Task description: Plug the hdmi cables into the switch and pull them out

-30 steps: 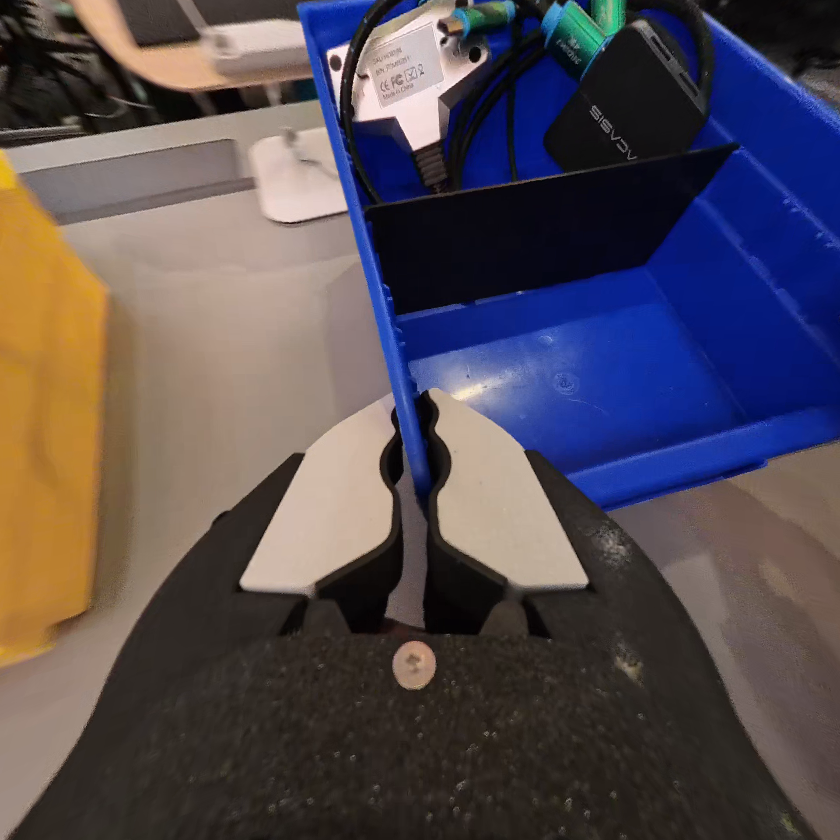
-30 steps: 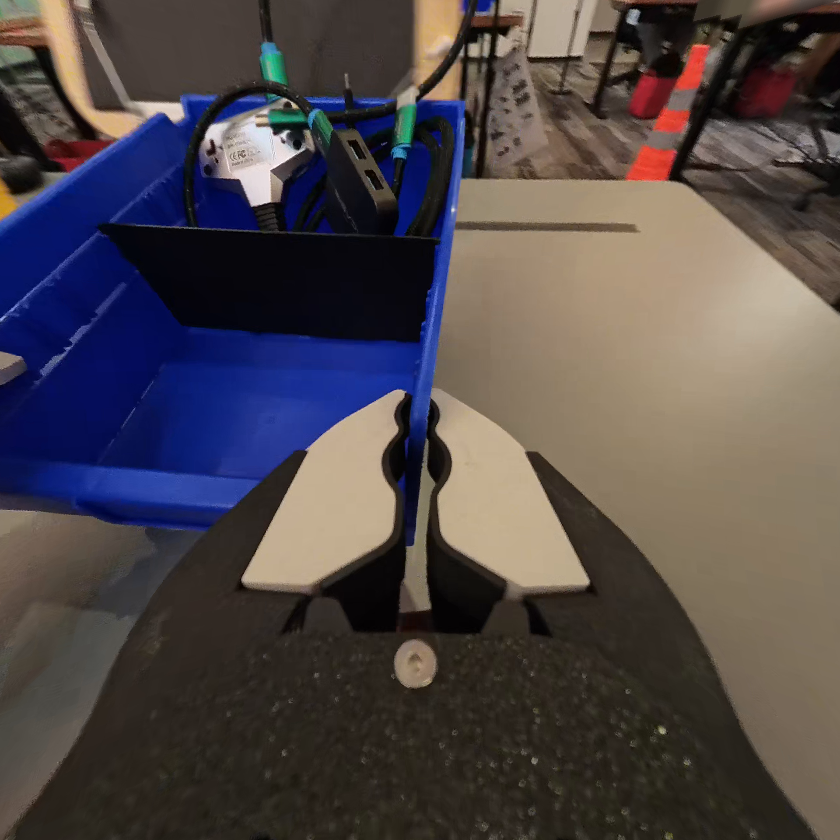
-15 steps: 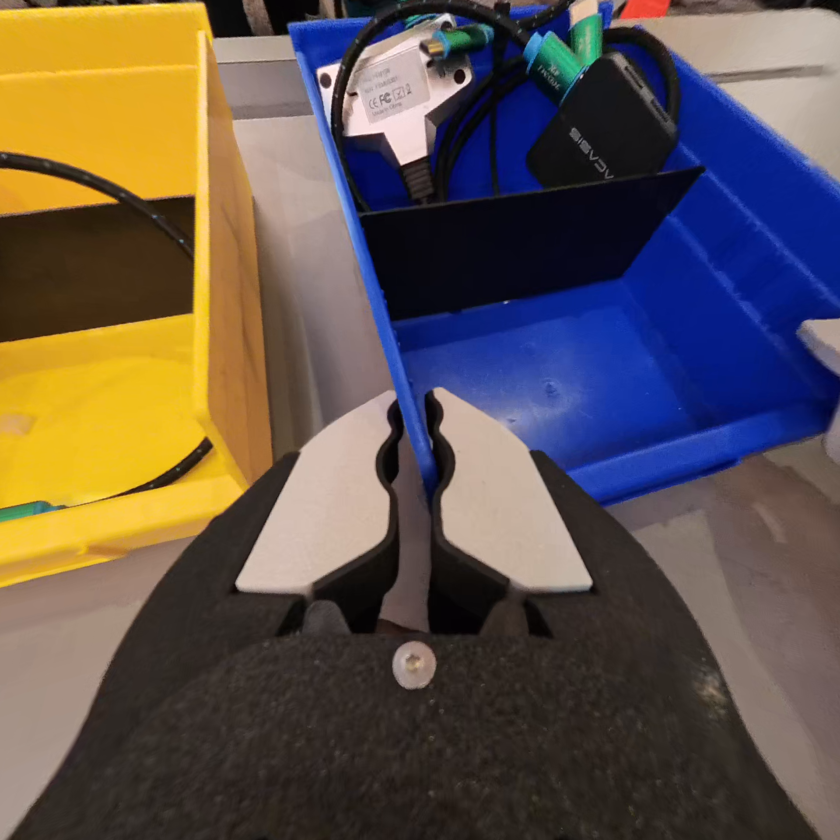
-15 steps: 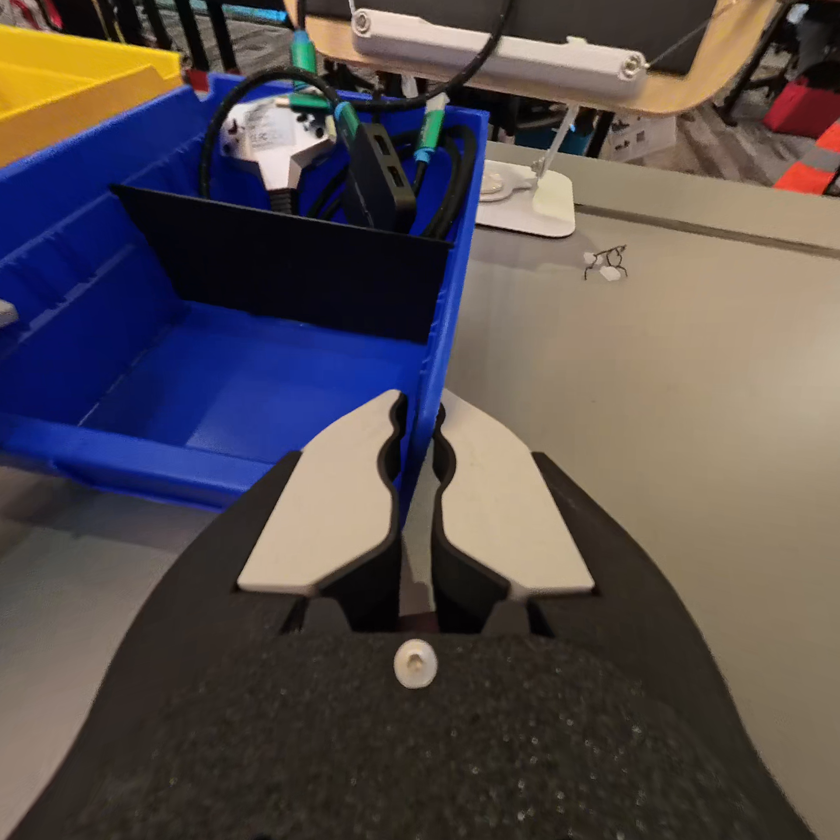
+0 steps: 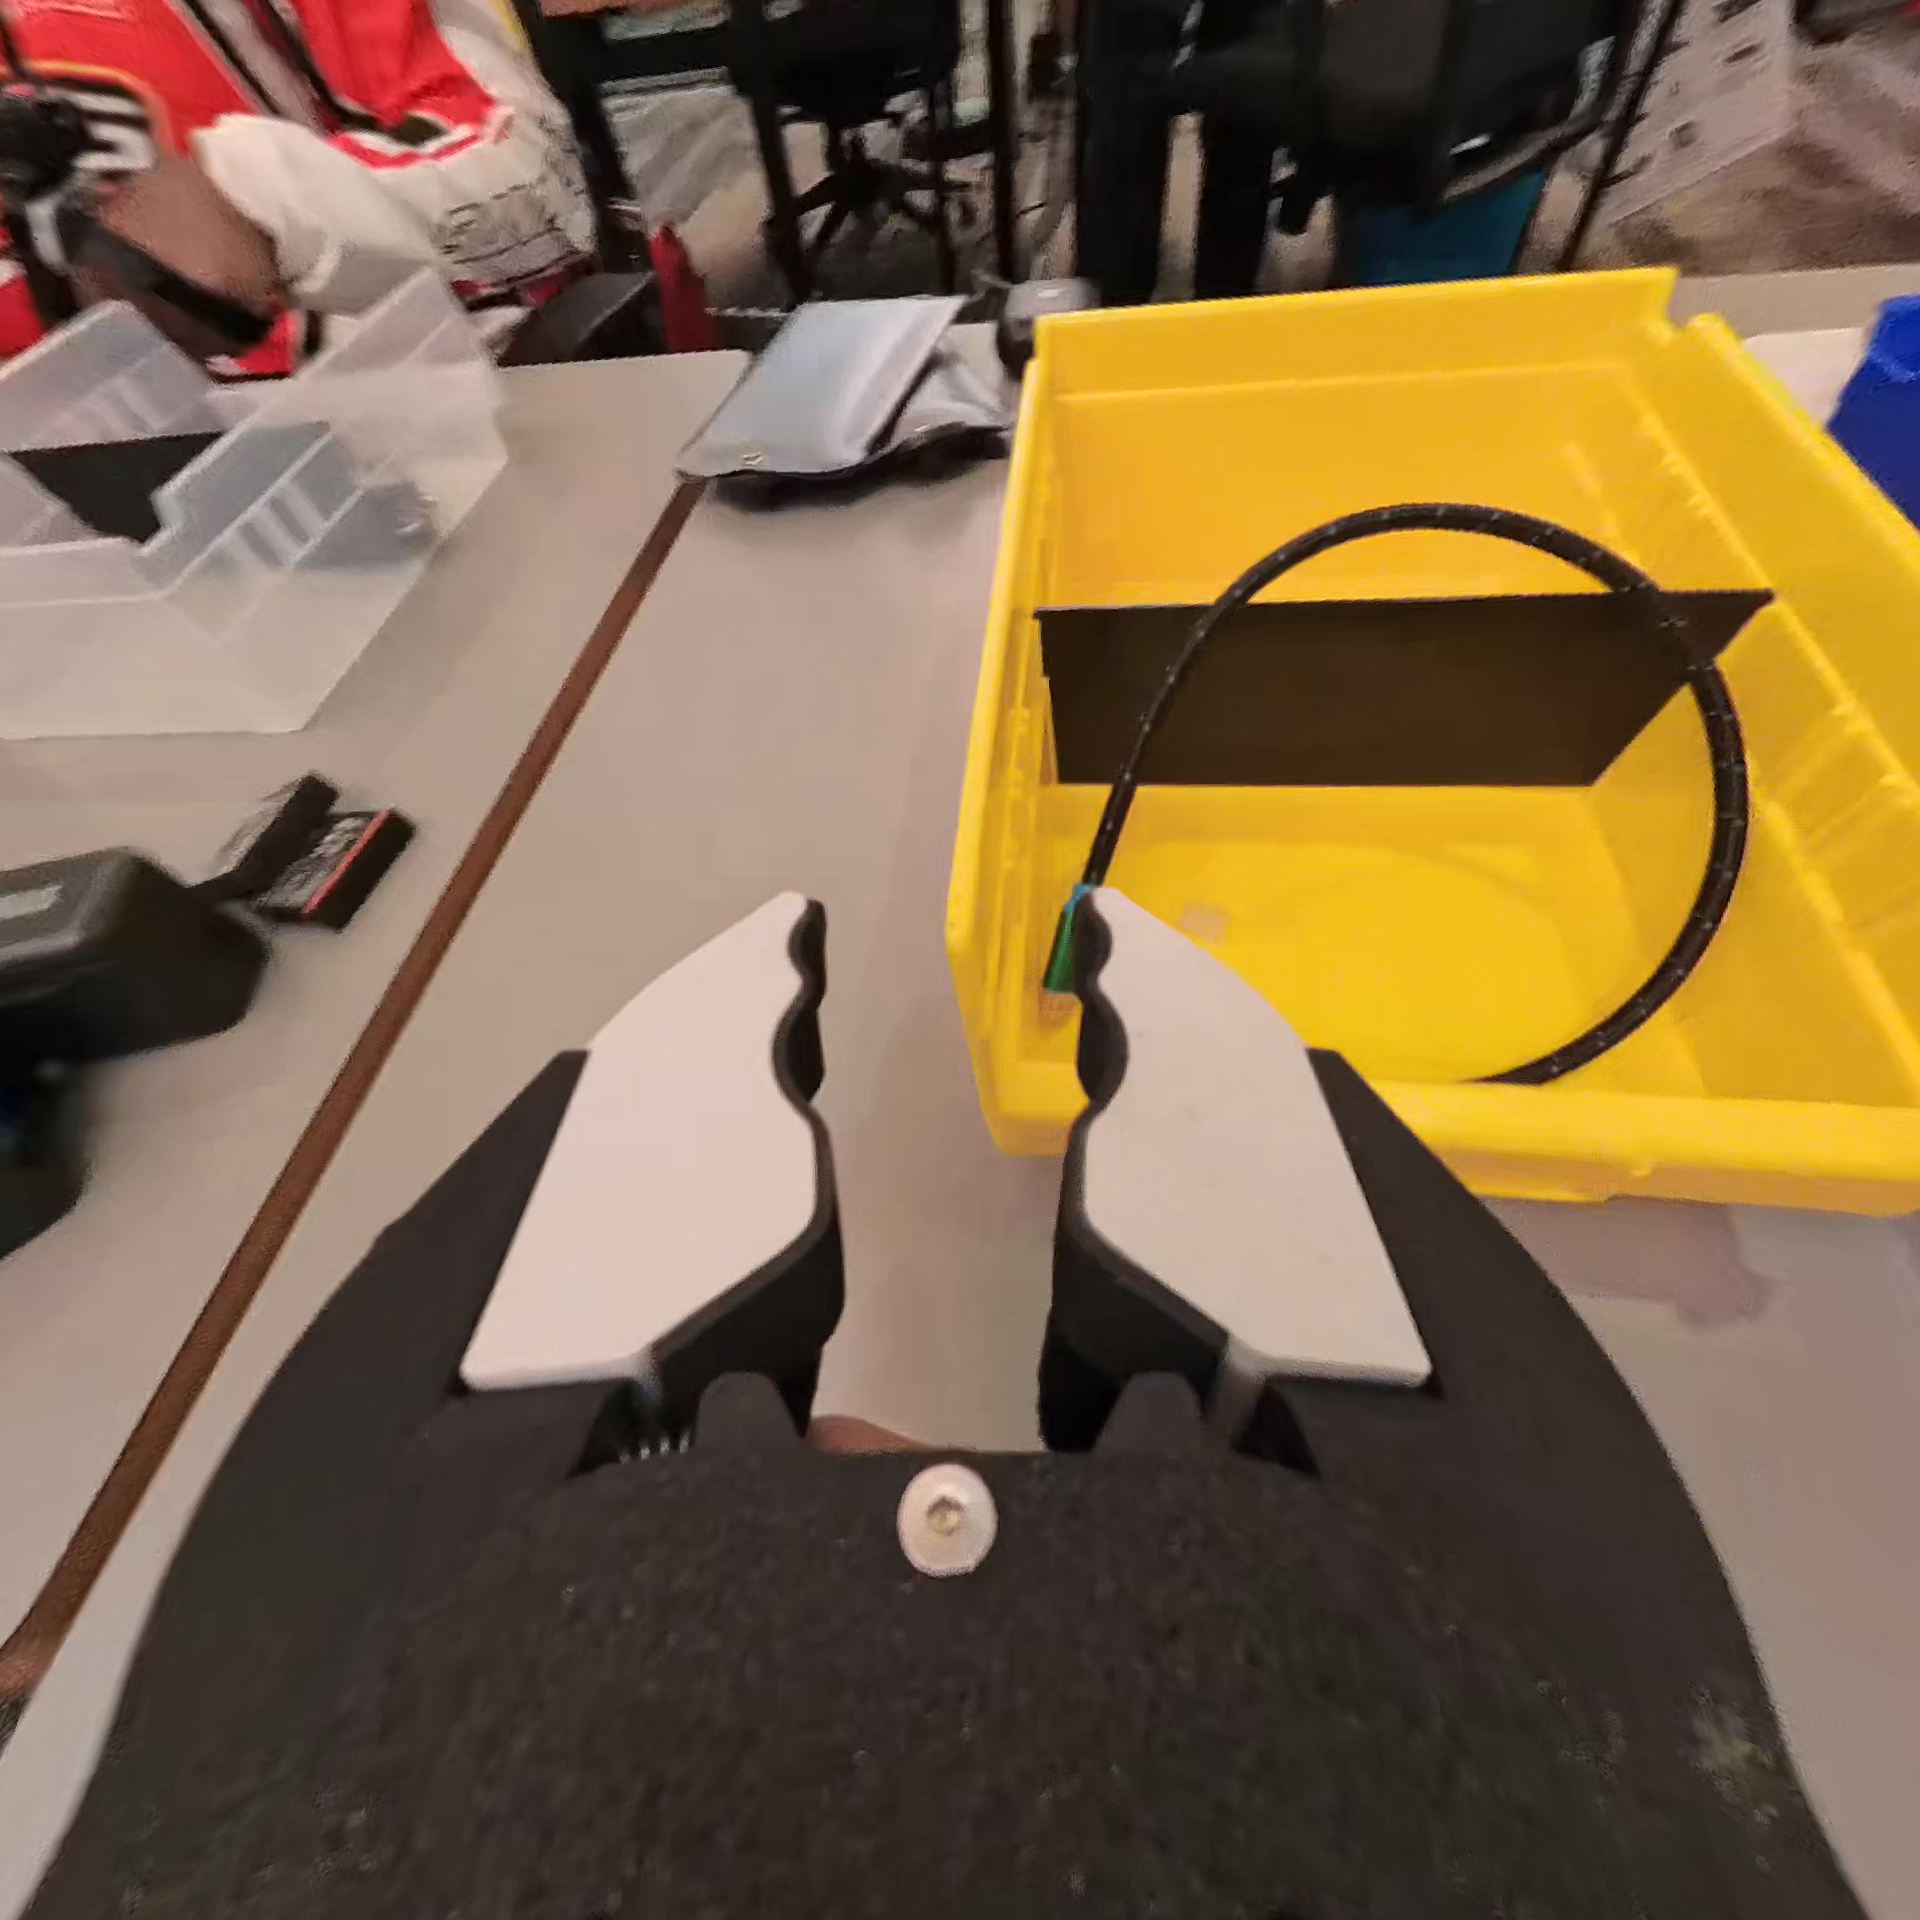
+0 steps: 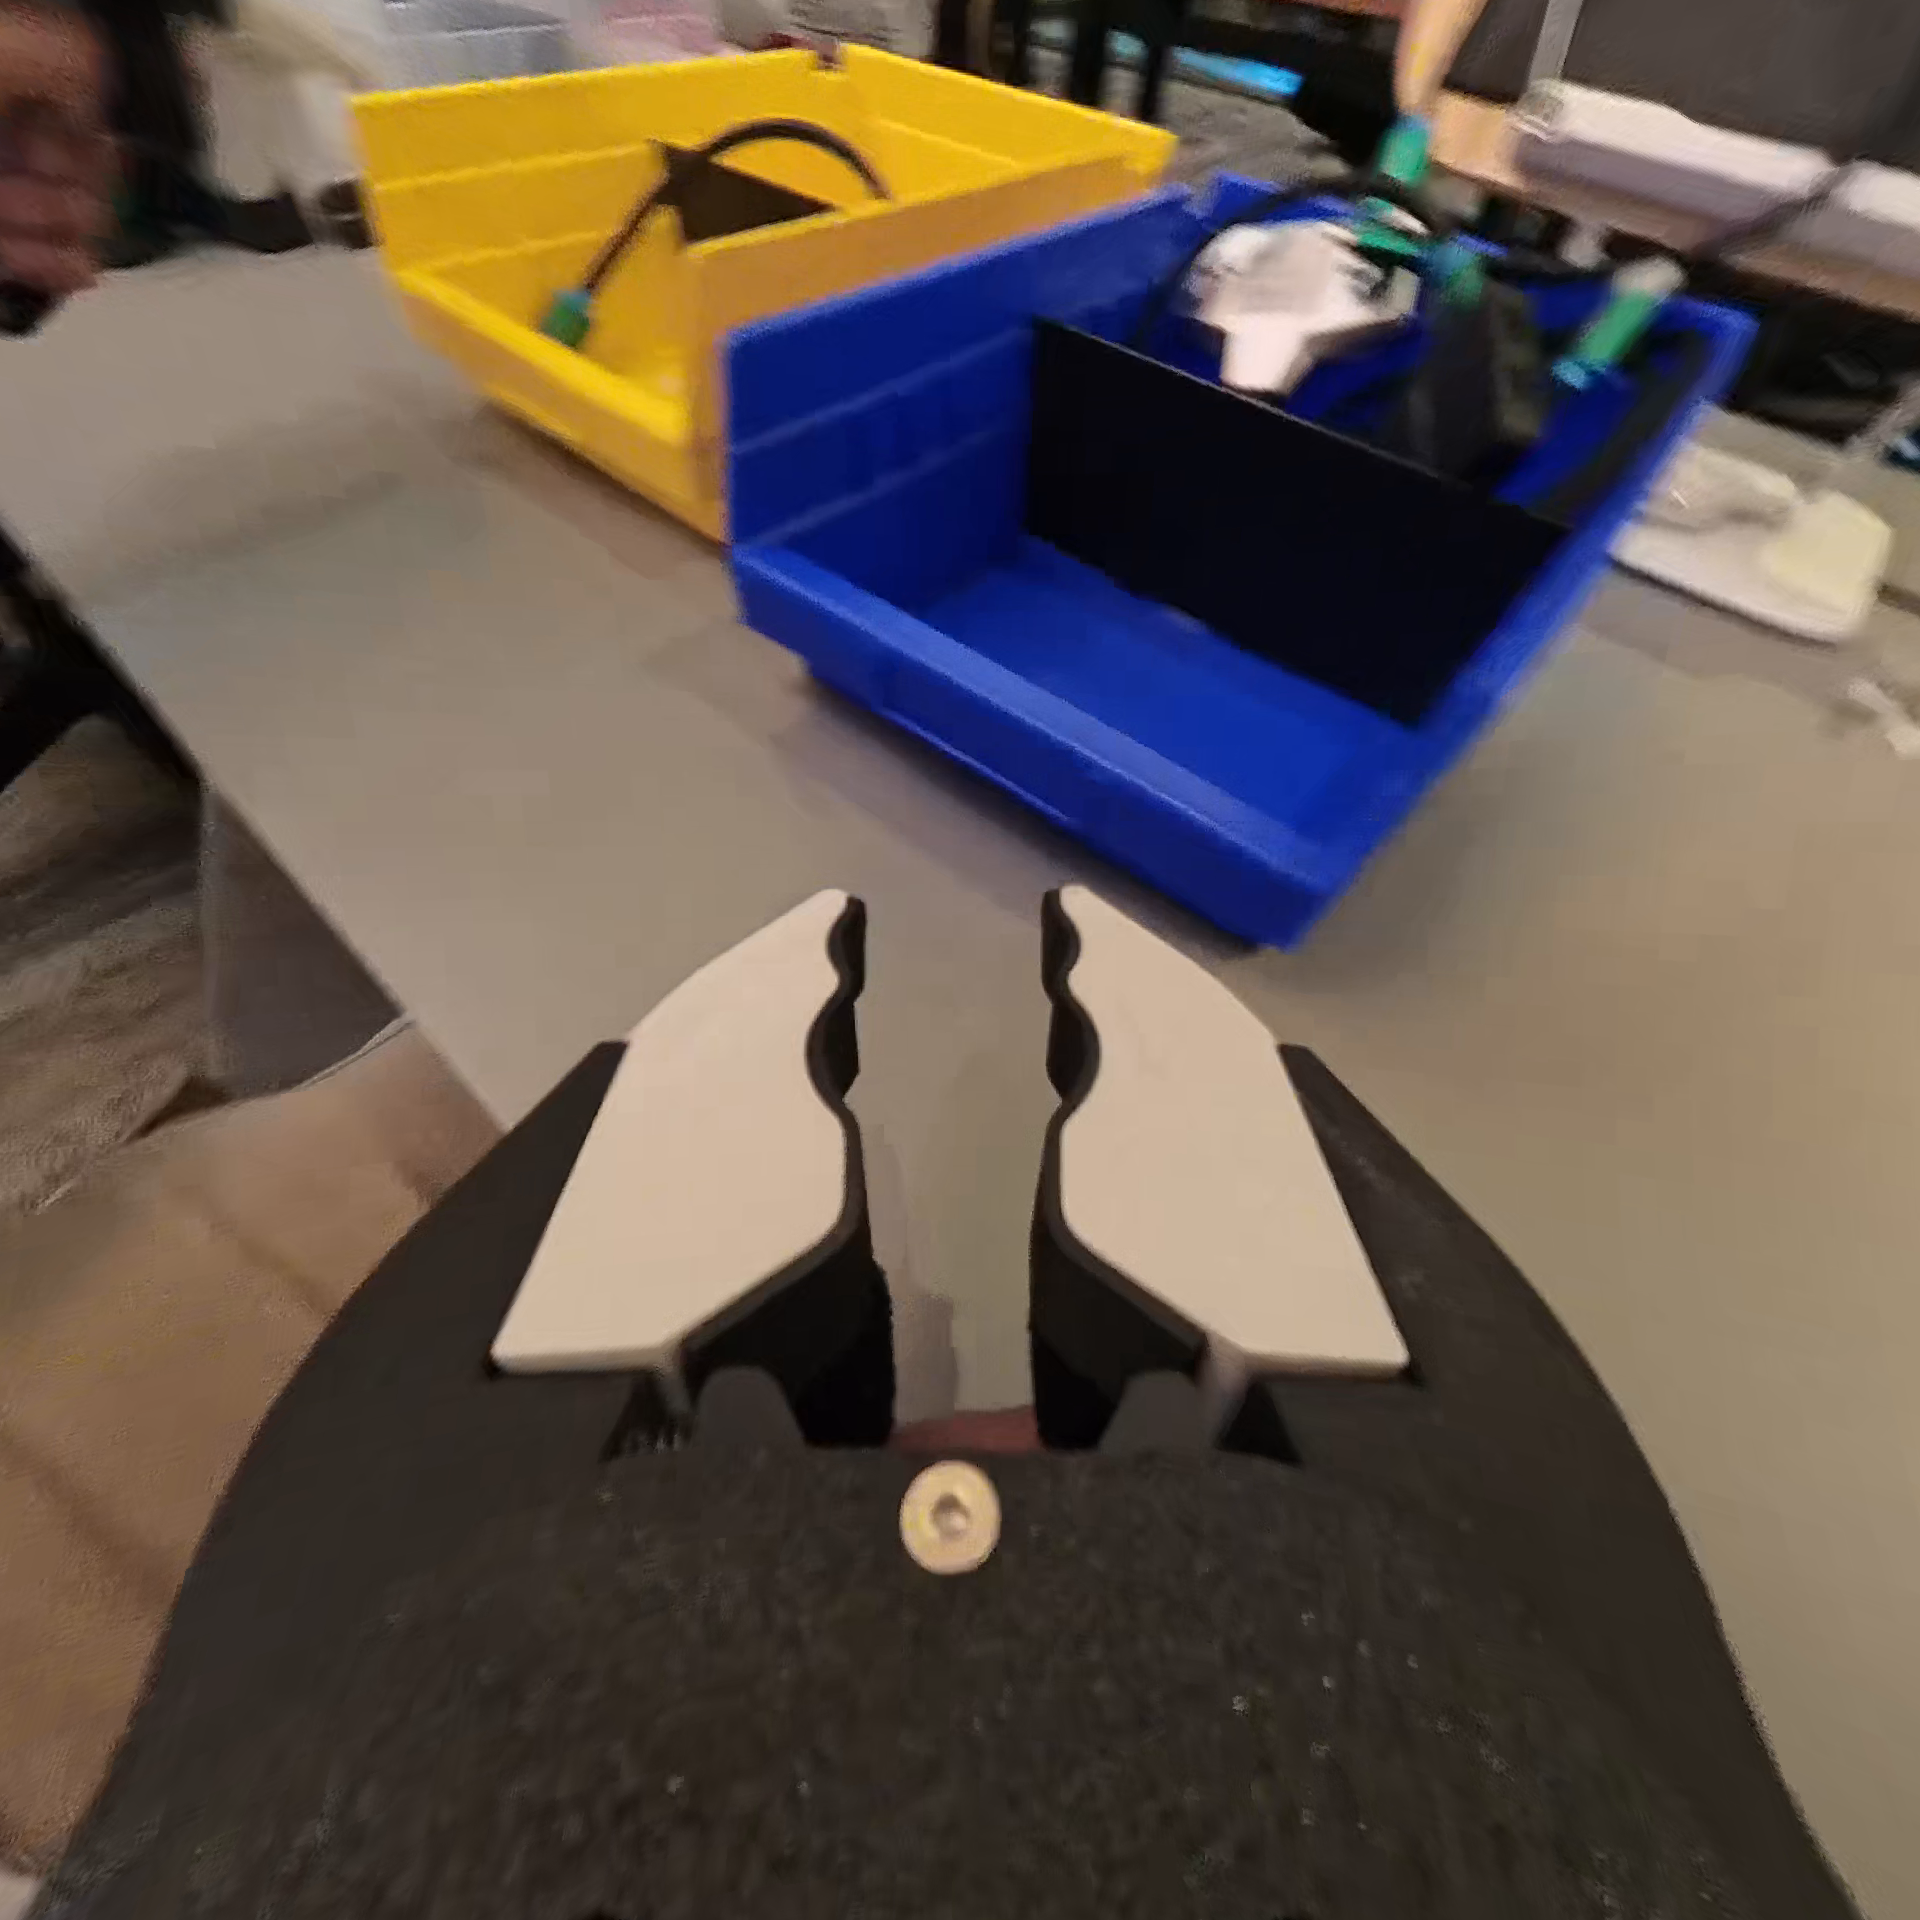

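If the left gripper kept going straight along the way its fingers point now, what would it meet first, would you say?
Probably nothing soon: the open left gripper points along bare grey table, just left of the yellow bin. Its right finger looks close to the bin's near corner and might clip it, though depth is unclear.

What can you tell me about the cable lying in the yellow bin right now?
The cable is black with a braided, speckled jacket, and it arches in one wide loop over the black divider of the yellow bin, its lower run lying along the bin's near floor. One end carries a green connector with a teal collar, hanging near the bin's front-left corner. Its other end is out of sight. Neither gripper touches it.
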The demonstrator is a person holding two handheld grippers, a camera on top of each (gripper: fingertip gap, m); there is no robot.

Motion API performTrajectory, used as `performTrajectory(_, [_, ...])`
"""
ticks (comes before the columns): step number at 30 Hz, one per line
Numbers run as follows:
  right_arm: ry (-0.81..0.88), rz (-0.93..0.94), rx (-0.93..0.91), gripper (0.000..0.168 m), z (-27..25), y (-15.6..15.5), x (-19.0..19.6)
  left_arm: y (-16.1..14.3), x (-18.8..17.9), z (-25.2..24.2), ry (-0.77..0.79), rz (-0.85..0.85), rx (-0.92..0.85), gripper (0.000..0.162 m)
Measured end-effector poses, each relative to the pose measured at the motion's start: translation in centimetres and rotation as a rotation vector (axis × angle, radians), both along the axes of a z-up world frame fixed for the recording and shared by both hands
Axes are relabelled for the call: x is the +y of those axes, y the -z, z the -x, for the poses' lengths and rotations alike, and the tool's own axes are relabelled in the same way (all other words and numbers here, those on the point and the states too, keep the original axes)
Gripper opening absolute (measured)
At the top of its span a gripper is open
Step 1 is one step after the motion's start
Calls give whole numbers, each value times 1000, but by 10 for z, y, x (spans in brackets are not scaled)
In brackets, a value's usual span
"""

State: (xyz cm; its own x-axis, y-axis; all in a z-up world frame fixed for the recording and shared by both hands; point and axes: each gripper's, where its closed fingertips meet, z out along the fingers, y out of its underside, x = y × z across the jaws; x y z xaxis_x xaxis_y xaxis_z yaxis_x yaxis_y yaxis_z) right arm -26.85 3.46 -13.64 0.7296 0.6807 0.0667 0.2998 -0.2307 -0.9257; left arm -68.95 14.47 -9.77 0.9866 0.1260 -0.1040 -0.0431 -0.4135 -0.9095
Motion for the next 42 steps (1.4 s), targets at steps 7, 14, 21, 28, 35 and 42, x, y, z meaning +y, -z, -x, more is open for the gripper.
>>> performTrajectory(7, [-384,69,32,32,111,12,-45,54,19,-11,120,191,-168,3])
performTrajectory(14, [-173,103,12,63,193,8,8,55,-97,-40,-5,167,-134,4])
performTrajectory(21, [0,157,-14,12,190,14,4,42,-190,-63,-57,120,-53,5])
performTrajectory(28, [104,-99,74,4,138,-82,7,-49,-182,-115,-7,-73,37,6])
performTrajectory(35, [374,-295,110,5,-26,-179,49,-142,-77,-270,263,-178,127,6])
performTrajectory(42, [695,-110,49,4,-271,-105,126,-71,26,-512,443,-100,72,5])
